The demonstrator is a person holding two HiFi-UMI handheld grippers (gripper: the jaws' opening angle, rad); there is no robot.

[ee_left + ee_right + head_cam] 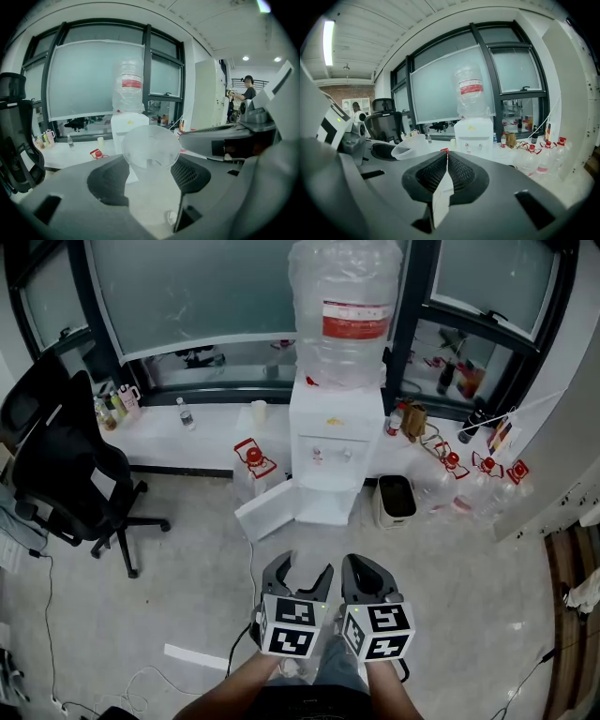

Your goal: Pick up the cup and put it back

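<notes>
Two grippers held low and side by side over the grey floor (187,559), both aimed at a white water dispenser (336,451) against the window wall. Left gripper (306,568): jaws spread wide and clamped on a clear plastic cup (151,147), one pad on each side of its wall. In the left gripper view the cup's open rim tips toward the camera and the body narrows down between the pads. The cup is clear of the floor and of the ledge, carried in the air well short of the dispenser. From the right gripper view the same cup (408,147) shows at the left, lying tilted in the other gripper's hold. In the head view the cup is too transparent to make out. Right gripper (366,566): jaws pressed together, tips meeting in a thin seam, nothing between them; the right gripper view confirms this (446,157). Large clear bottle (345,310) with a red label sits upturned on top of the dispenser. Dispenser's lower door (267,512) hangs open to the left. Dark bin (396,498) stands just beside the dispenser on the right. White ledge (187,442) runs under the window, with small bottles and a pale cup on it. Black office chair (66,465) stands at the far left. A person (247,91) stands in the background of the left gripper view.
</notes>
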